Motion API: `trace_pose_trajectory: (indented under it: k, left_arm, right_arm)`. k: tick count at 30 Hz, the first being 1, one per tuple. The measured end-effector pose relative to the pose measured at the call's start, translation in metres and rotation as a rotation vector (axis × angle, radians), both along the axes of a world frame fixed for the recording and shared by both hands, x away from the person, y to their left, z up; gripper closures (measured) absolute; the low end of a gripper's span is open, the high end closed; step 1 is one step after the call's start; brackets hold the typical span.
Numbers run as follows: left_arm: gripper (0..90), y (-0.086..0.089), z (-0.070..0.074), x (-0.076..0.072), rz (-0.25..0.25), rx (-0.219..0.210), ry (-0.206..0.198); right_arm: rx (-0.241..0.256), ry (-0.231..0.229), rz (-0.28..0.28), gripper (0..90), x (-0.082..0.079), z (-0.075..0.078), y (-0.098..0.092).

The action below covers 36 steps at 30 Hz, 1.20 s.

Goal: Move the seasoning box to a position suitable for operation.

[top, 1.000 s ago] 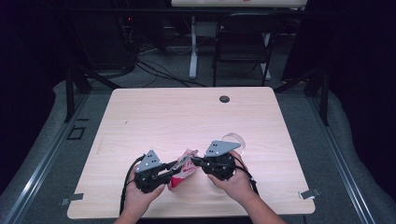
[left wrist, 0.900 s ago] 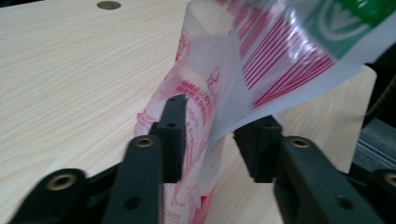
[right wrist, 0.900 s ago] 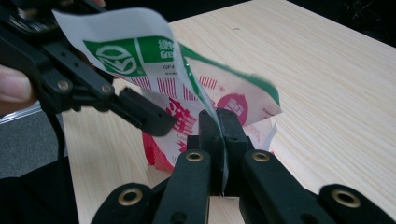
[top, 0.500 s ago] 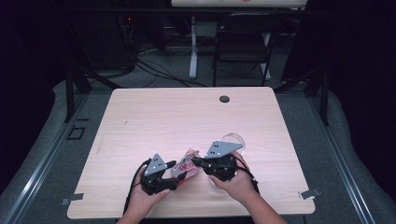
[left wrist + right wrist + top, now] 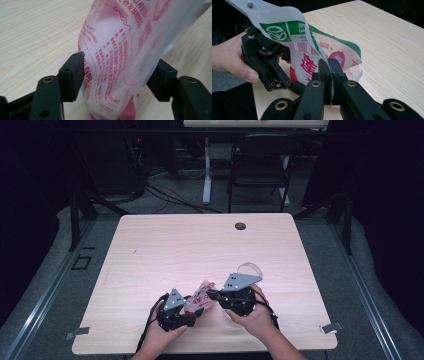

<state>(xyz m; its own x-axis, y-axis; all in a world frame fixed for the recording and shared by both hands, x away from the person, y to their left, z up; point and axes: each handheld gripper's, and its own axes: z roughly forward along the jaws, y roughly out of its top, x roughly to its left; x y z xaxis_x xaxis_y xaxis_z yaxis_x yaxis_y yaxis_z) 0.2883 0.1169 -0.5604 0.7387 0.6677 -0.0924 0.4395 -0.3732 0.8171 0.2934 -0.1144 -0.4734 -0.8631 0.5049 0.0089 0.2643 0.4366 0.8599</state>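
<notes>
1. High view: the snack packet [image 5: 198, 298] hangs between the left gripper [image 5: 192, 307] and the right gripper [image 5: 212, 295] over the table's [image 5: 165, 250] near edge; keep it low.
2. Left gripper view: the jaws clamp the packet's belly; hold firm without crushing it.
3. Right gripper view: the jaws are pinched shut on the top edge; peel away steadily.

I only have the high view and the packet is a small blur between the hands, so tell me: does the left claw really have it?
Observer: Yes. In the left gripper view the left claw has a jaw on each side of the pink-printed packet, pressing its lower part.
Operator: And the right one?
Observer: The right claw is shut on the packet's thin edge; the jaws meet with the film between them.
Operator: Any other colour on that packet?
Observer: The right gripper view shows a green band with a white logo along its top, near the other hand.
</notes>
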Motion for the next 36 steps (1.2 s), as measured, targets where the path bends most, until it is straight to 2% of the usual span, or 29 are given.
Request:
trace_pose_trajectory:
  k: [8,11,15,20,25,28,36]
  left_arm:
    - [28.2,-0.002,-0.009,0.003,0.024,-0.014,0.038]
    - [27.1,-0.005,-0.014,0.004,0.024,0.0,0.051]
    - [26.8,-0.005,-0.018,0.006,0.029,-0.026,0.084]
    - [26.6,-0.005,-0.02,0.007,0.027,-0.035,0.099]
    - [26.5,-0.006,-0.023,0.009,0.015,-0.024,0.127]
    - [26.7,-0.008,-0.025,0.01,0.018,-0.005,0.12]
    - [27.4,-0.011,-0.027,0.011,0.018,0.008,0.141]
  right_arm:
    - [0.009,0.003,-0.004,90.0,-0.001,-0.003,-0.003]
    - [0.009,0.006,-0.004,90.0,-0.002,-0.003,-0.004]
    - [0.011,0.007,-0.006,90.0,-0.002,-0.004,-0.005]
    - [0.015,0.008,-0.01,90.0,-0.003,-0.005,-0.008]
    - [0.024,0.011,-0.013,90.0,-0.005,-0.008,-0.01]
    - [0.027,0.013,-0.013,90.0,-0.006,-0.009,-0.011]
    - [0.029,0.015,-0.014,90.0,-0.007,-0.011,-0.014]
